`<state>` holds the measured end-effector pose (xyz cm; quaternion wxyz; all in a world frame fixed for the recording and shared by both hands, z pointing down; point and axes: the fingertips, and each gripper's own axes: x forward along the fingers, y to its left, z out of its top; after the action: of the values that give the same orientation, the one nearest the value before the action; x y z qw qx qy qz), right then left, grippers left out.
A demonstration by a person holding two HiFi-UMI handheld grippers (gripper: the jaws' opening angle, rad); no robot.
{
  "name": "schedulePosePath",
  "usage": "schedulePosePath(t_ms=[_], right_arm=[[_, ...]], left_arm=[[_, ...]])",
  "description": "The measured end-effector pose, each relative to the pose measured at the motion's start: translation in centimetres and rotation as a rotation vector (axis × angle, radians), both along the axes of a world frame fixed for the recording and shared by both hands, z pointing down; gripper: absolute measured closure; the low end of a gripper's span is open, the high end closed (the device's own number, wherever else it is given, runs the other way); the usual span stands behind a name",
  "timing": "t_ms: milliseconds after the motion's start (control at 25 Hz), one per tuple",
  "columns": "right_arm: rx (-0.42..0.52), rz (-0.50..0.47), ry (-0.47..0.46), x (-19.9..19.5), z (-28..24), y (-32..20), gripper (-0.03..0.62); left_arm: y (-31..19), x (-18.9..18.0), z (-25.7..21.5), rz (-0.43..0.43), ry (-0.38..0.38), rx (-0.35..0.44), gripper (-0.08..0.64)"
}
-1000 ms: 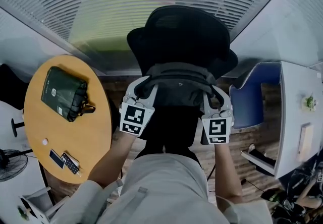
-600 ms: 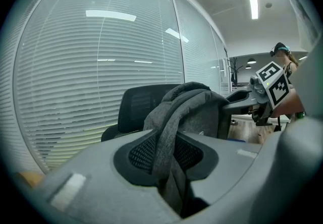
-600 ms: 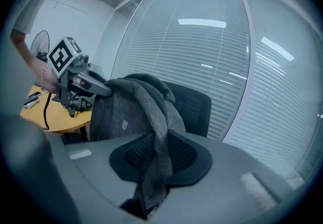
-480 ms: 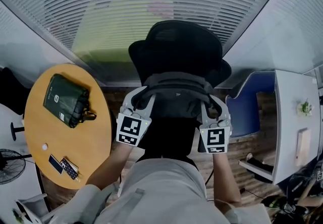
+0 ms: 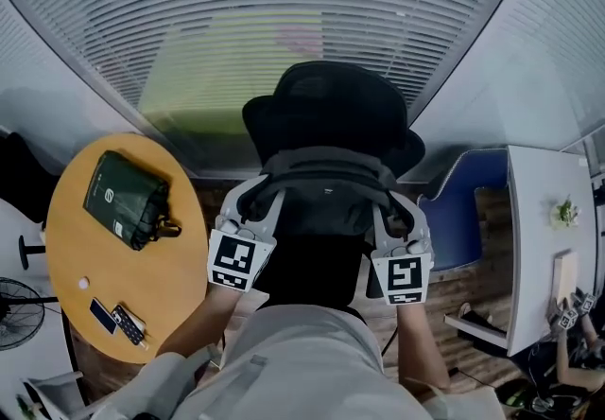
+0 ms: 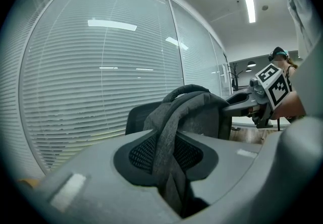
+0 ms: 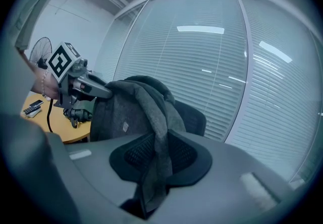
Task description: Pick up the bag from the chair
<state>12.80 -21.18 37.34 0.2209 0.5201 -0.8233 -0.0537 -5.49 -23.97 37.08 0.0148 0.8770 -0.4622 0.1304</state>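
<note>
grey bag (image 5: pixel 326 183) is hanging between the two claws, just in front of the black chair (image 5: pixel 326 106). left gripper (image 5: pixel 253 199) is clamping the left strap (image 6: pixel 169 147), and right gripper (image 5: pixel 395 208) is clamping the right strap (image 7: pixel 154 162). bag's width is running claw to claw, both equally near. can't tell if the base is clearing the seat. i'm judging an even two-handed lift.

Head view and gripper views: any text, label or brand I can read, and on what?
No text can be read in any view.
Green pouch: pale round logo, too small to read.
Grey bag: small pale tag, blurred.
Marker cubes: square patterns, no letters.
</note>
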Motion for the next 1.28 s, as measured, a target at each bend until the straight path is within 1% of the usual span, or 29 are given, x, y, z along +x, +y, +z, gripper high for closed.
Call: schedulePosePath(t_ms=[240,440,600,720,840,1280], right_arm=[[0.009,0.001,-0.028,-0.3,-2.7,0.6,0.523],[0.013,-0.002,-0.059,-1.3,-4.7,0.9,0.525],[0.018,-0.004,-0.076,-1.7,-6.3,1.3,0.525],[0.024,-0.006,-0.091,-1.8,-7.7,1.5,0.525],[0.028,-0.003,-0.108,-1.9,-9.1,2.0,0.525],[0.055,-0.015,-0.159,-2.3,-13.1,4.3,0.525]], left_arm=[[0.7,-0.1,-2.6,-0.002,0.021,0.023,0.477],[1.0,-1.0,-4.1,-0.013,0.045,0.021,0.477],[1.4,-1.3,-5.7,-0.007,0.059,0.042,0.477],[1.9,-1.4,-6.8,-0.001,0.067,0.035,0.477],[2.2,-1.4,-8.6,0.001,0.088,0.069,0.477],[4.4,-1.8,-13.4,0.003,0.128,0.104,0.477]])
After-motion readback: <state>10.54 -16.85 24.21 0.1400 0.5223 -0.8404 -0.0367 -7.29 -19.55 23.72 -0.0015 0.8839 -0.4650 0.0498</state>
